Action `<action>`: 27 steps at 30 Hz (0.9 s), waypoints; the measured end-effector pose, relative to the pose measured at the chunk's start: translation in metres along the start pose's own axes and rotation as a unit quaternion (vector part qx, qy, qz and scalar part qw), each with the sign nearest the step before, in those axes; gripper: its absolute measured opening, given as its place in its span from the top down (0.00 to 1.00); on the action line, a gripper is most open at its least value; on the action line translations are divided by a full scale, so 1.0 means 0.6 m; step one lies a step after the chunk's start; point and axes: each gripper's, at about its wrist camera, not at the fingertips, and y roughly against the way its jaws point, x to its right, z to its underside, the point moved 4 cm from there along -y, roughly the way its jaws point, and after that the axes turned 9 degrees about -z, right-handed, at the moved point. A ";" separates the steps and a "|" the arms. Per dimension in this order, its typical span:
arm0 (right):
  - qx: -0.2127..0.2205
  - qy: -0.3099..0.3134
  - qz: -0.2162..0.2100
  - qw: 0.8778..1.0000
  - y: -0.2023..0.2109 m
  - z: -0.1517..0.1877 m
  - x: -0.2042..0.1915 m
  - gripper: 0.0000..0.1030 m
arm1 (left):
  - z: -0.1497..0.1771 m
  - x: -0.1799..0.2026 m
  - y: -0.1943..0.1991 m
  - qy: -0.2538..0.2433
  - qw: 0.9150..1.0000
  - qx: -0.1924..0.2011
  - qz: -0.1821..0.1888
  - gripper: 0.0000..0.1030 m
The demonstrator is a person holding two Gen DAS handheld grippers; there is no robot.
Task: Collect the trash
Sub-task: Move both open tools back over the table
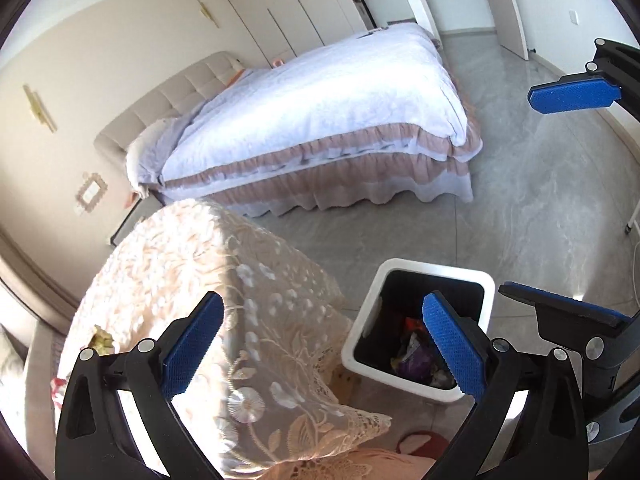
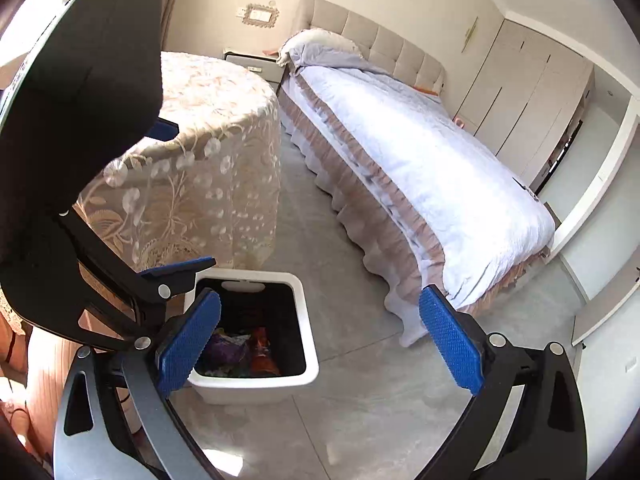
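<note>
A white square trash bin (image 1: pixel 434 270) with a black inside stands on the floor beside a round table; it holds several crumpled wrappers (image 1: pixel 416 356). The bin also shows in the right wrist view (image 2: pixel 306 320), with the wrappers (image 2: pixel 244 350) inside. My left gripper (image 1: pixel 324 348) is open and empty, above the table's edge and the bin. My right gripper (image 2: pixel 320 340) is open and empty, above the bin's right side; in the left wrist view its fingers (image 1: pixel 572 96) reach in from the right. A small yellowish scrap (image 1: pixel 102 340) lies on the table (image 1: pixel 168 256) by my left finger.
The table's lace cloth (image 2: pixel 216 120) hangs down to the floor. A bed (image 1: pixel 320 120) with a white quilt stands beyond, with a nightstand (image 2: pixel 256 64) by the headboard. Grey tile floor (image 2: pixel 360 400) lies between bed and bin. Wardrobes (image 2: pixel 532 92) line the far wall.
</note>
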 end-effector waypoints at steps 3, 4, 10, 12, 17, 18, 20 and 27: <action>0.034 0.013 0.006 0.999 0.016 -0.043 -0.028 0.04 | 0.007 -0.060 0.016 0.038 0.999 -0.003 -0.022 0.05; 0.041 0.014 0.006 0.999 0.018 -0.053 -0.034 0.04 | 0.010 -0.080 0.020 0.051 0.998 -0.004 -0.028 0.05; 0.093 -0.005 -0.022 0.995 0.017 -0.134 -0.074 0.04 | 0.054 -0.206 0.043 0.126 0.989 -0.003 -0.079 0.05; 0.101 -0.014 -0.038 0.994 0.010 -0.158 -0.089 0.04 | 0.075 -0.249 0.050 0.156 0.983 -0.008 -0.095 0.05; 0.114 -0.030 -0.088 0.989 -0.002 -0.217 -0.136 0.04 | 0.134 -0.341 0.059 0.215 0.969 -0.027 -0.118 0.05; 0.115 -0.034 -0.095 0.988 -0.001 -0.227 -0.147 0.04 | 0.145 -0.357 0.061 0.224 0.966 -0.030 -0.123 0.05; 0.115 -0.038 -0.111 0.986 -0.009 -0.245 -0.168 0.04 | 0.165 -0.384 0.059 0.237 0.962 -0.035 -0.131 0.05; 0.109 -0.035 -0.151 0.982 -0.049 -0.299 -0.250 0.04 | 0.232 -0.460 0.038 0.268 0.950 -0.057 -0.151 0.05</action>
